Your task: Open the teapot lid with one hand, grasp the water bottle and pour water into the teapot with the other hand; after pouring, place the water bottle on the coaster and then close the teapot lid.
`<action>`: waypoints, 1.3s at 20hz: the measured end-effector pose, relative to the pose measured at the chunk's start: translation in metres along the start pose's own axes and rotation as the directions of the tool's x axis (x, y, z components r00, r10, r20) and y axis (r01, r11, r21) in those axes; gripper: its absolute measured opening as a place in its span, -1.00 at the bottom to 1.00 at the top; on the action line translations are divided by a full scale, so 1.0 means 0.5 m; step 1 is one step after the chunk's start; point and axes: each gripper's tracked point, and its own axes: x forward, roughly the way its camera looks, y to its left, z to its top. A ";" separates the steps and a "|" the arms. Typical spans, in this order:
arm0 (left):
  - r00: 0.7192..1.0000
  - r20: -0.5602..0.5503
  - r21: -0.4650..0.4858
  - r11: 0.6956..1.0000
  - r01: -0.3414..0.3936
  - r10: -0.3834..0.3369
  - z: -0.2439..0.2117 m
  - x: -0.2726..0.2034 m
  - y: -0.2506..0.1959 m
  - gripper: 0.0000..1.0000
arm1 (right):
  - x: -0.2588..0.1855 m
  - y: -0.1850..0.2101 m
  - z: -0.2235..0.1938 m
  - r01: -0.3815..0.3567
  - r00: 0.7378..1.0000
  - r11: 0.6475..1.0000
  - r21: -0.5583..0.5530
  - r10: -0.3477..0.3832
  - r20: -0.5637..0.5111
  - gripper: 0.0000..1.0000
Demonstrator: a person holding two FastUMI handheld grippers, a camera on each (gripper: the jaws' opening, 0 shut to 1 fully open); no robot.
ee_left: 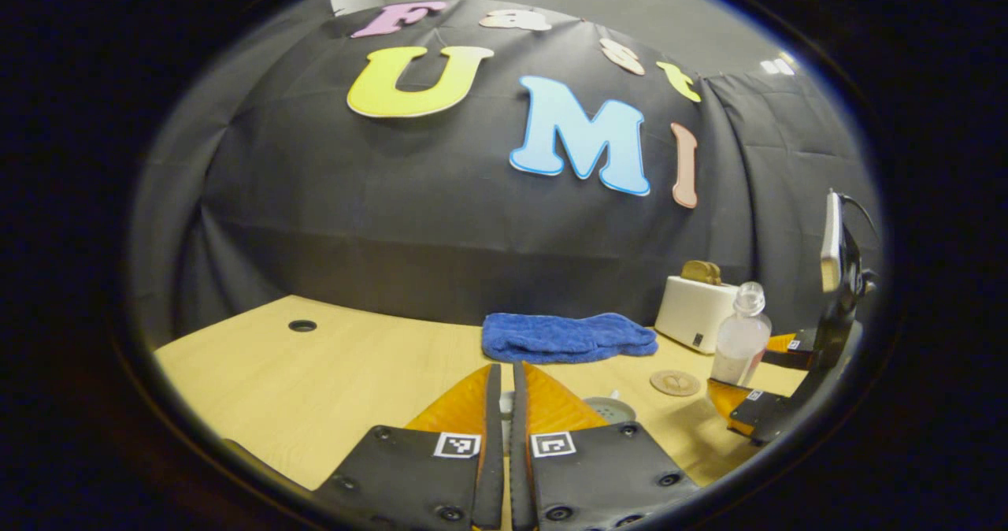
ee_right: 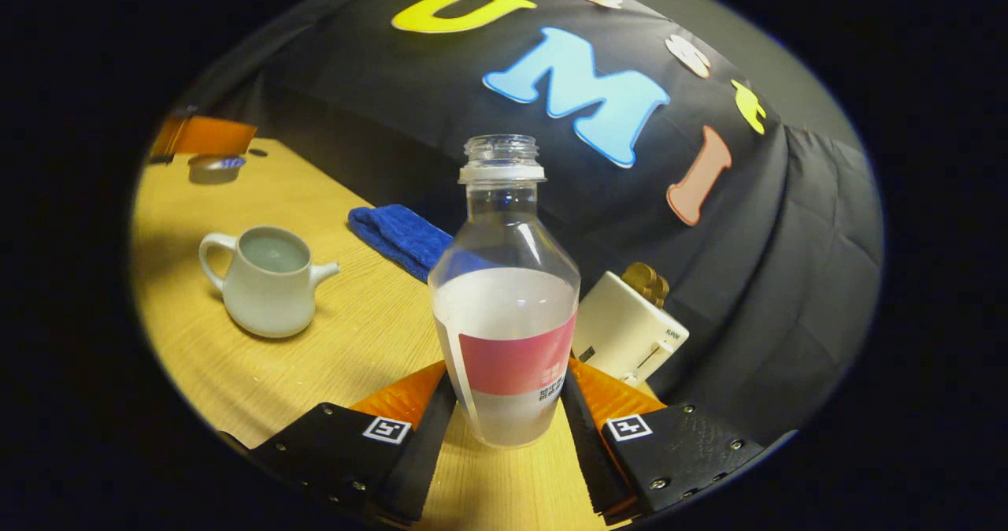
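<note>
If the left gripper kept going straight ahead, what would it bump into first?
Probably the blue towel, lying just beyond the left gripper on the table. Depth is hard to judge.

A folded blue terry towel [ee_left: 568, 336] lay on the pale wooden table [ee_left: 331, 373]; a cream toaster [ee_left: 694, 313] stood at its three o'clock.

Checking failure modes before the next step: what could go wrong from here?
1. The water bottle is uncapped and still holds water; if it tips in the right hand-held gripper, it could spill onto the table.
2. In the left gripper view the bottle looks beside the coaster, so it could end up set down off it.
3. The left hand-held gripper pinches the teapot lid narrowly, away from the open teapot; it may slip.
</note>
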 end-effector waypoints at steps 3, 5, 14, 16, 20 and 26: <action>0.999 0.034 -0.025 1.000 -0.010 0.011 0.021 -0.011 0.017 -0.82 | -0.003 0.016 0.009 0.029 1.000 0.983 -0.183 -0.028 0.009 0.51; 0.999 0.045 -0.032 0.999 -0.010 0.012 0.027 -0.014 0.023 -0.81 | 0.003 0.016 0.007 0.036 0.999 0.957 -0.289 -0.036 0.004 0.51; 0.999 0.049 -0.085 0.996 -0.003 0.008 0.022 -0.011 0.039 -0.80 | -0.004 0.011 0.037 0.080 0.996 0.775 -0.627 -0.086 0.020 0.50; 0.999 0.047 -0.092 0.996 0.001 0.004 0.018 -0.010 0.041 -0.80 | -0.001 0.014 0.040 0.080 0.996 0.738 -0.670 -0.082 0.028 0.49; 0.999 0.044 -0.089 0.996 -0.007 0.011 0.017 -0.007 0.049 -0.81 | 0.019 0.011 0.055 0.078 0.997 0.670 -0.738 -0.073 0.039 0.51; 0.999 0.043 -0.096 0.995 -0.012 0.017 0.013 -0.006 0.055 -0.80 | 0.033 0.009 0.084 0.104 0.995 0.557 -0.824 -0.063 0.084 0.51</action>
